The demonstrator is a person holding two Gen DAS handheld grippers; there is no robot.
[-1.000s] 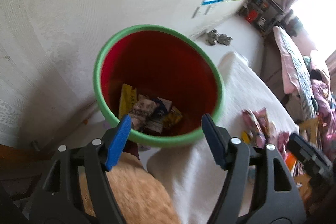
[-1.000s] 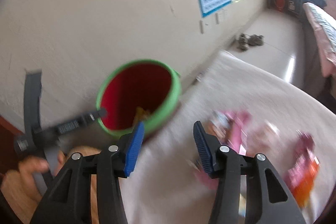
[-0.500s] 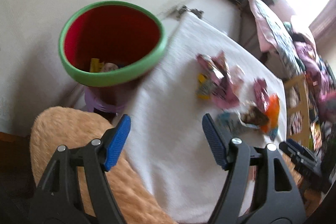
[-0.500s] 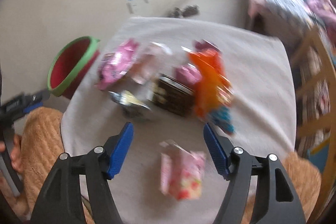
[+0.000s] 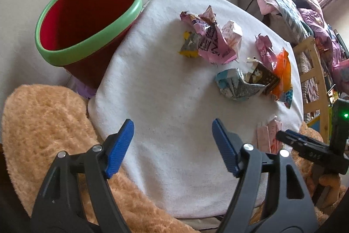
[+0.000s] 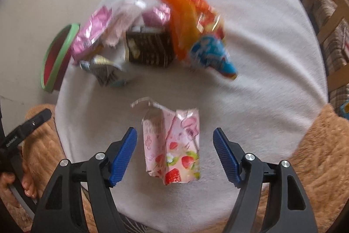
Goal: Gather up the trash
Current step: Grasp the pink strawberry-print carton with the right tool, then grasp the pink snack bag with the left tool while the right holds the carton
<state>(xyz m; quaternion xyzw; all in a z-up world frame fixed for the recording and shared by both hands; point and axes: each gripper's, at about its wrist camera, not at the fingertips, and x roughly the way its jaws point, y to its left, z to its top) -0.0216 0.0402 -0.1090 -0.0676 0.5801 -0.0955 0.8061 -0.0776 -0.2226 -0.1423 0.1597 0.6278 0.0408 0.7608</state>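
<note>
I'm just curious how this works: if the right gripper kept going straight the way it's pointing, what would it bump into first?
Most likely the pink strawberry carton, lying flat on the white cloth between the opening jaws of the right gripper. Nothing else seems to stand in the way, though depth is hard to judge.

Both grippers look identical: the left gripper [image 5: 172, 130] and right gripper [image 6: 175, 139] have chunky black plastic arms with triangular cutouts, silver screws at the pivots, and ribbed blue pads [image 6: 123, 155] (pretty clamp-like honestly).
</note>
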